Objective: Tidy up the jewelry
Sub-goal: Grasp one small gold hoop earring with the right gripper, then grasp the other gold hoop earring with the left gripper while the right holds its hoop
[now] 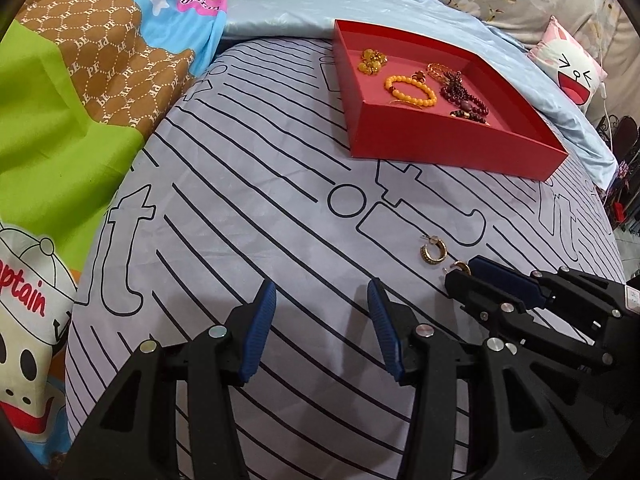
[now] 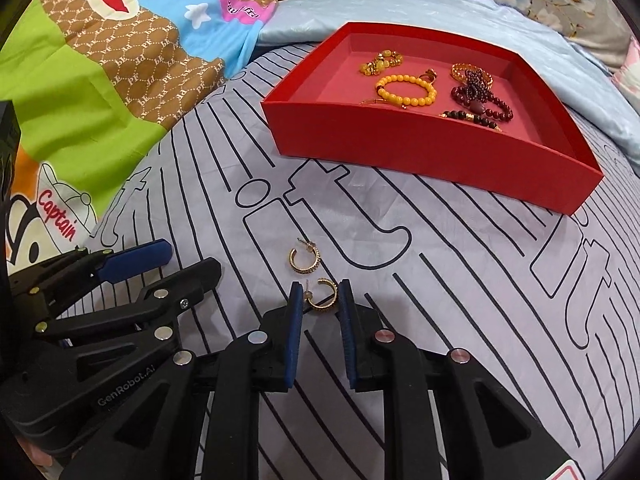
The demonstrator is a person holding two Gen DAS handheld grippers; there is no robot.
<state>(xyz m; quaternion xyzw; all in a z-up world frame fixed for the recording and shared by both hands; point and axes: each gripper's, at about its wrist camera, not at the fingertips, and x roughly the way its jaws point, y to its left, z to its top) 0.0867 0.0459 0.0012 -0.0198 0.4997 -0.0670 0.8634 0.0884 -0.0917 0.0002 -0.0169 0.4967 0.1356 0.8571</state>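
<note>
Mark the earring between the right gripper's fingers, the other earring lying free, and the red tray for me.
Nearer gold earring point(image 2: 323, 295), right wrist view: on its hoop, between the pads.
Farther gold earring point(image 2: 305, 259), right wrist view: on its hoop, free on the sheet.
Red tray point(image 2: 420, 160), right wrist view: on its near outer wall.

Matt red card tray, shiny gold metal earrings, smooth cloth sheet, ribbed gripper pads.
</note>
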